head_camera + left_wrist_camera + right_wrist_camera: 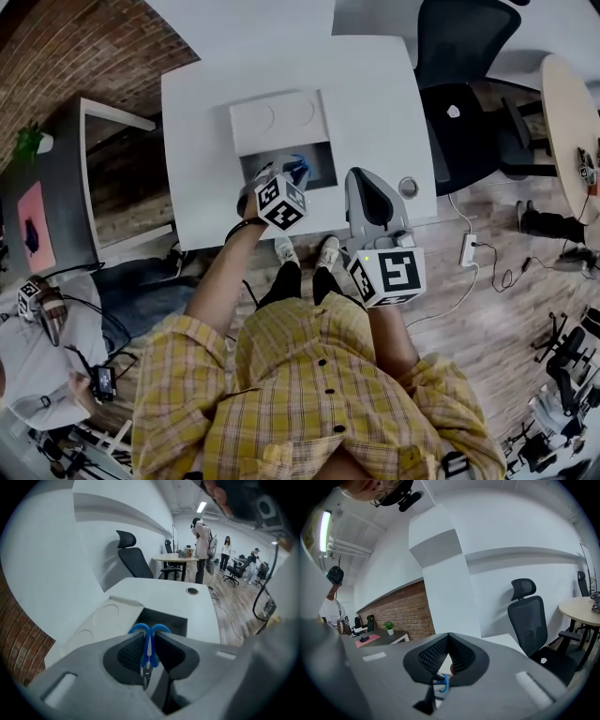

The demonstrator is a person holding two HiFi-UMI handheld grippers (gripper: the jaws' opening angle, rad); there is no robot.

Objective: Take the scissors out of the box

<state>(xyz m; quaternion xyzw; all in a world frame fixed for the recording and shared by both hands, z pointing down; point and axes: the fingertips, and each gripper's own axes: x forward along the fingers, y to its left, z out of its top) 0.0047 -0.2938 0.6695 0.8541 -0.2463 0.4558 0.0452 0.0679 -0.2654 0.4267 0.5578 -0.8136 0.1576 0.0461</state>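
Far to my left a rough red brick wall runs behind a grey side desk, which carries a flat pink mat. The white table in front of me is smooth and matte. On it sits the box, a shallow rectangular tray with a dark interior. Its white lid lies folded back on the far side, and two round shallow dimples are pressed into it. My left gripper hangs at the near edge of that dark opening. Its ribbed black pads are pinched on the scissors, clamping the two glossy blue plastic handles side by side. The rounded handle loops poke out past the pad tips toward the box, and a sliver of grey metal blade points back toward me. I can't quite tell whether the scissors are wholly clear of the box or just level with its rim, since the jaws cover the lower part. To the right, my right gripper is held above the near table edge with its jaws pressed together at the tips and nothing between them. A bit of blue shows through the gap lower down, too small to identify. Just right of it a round metal-rimmed grommet is set into the tabletop. Beyond the table's right edge stands a black mesh-backed office chair. Further right, a round pale wooden table stands on plank flooring.
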